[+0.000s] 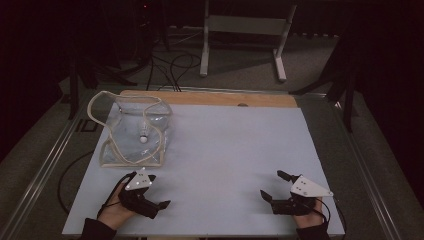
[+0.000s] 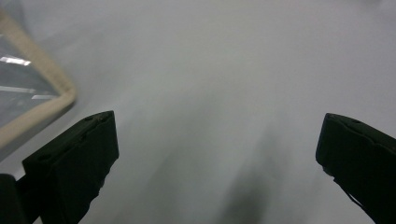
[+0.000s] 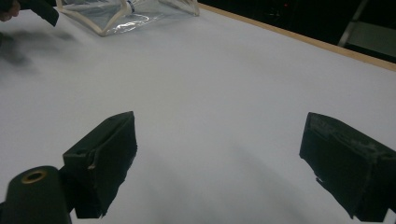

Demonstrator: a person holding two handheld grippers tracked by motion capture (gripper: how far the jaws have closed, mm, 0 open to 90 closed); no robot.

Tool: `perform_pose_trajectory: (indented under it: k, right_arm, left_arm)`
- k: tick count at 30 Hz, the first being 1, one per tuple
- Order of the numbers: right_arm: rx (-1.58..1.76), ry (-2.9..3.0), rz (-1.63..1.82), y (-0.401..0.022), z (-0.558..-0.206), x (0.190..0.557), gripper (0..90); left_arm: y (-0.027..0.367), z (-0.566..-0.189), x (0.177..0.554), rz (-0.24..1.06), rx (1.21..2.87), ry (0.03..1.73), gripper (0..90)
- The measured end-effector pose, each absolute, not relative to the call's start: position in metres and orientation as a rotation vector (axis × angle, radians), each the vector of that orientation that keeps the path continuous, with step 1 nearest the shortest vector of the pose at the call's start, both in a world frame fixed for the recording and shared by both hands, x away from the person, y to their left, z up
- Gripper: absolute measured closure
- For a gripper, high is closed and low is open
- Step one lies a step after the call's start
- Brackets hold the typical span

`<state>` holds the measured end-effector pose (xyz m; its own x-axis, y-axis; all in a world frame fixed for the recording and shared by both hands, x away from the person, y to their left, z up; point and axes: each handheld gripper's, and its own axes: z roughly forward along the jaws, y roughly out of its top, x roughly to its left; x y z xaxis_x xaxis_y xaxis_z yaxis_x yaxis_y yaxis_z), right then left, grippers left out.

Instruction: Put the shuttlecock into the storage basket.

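Left gripper (image 1: 156, 192) released, jaws wide over bare white table (image 1: 220, 150), near-left. Just beyond, at far left: clear plastic bag (image 1: 131, 131) with beige trim, small white item (image 1: 144, 138) inside. Right gripper (image 1: 274, 186) released too, near-right, well apart from bag.
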<state>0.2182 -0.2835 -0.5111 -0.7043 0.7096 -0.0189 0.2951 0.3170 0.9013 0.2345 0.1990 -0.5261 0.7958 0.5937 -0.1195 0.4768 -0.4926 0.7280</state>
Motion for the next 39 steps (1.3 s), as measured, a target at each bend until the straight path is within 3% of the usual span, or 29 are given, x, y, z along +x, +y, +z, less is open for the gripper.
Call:
perform_pose_trajectory:
  k: [39]
  right_arm:
    - [0.888, 2.201, 1.343, -0.282, -0.514, 0.219, 10.5]
  left_arm:
    - [0.218, -0.535, 0.224, 0.371, 2.025, 0.957, 0.2]
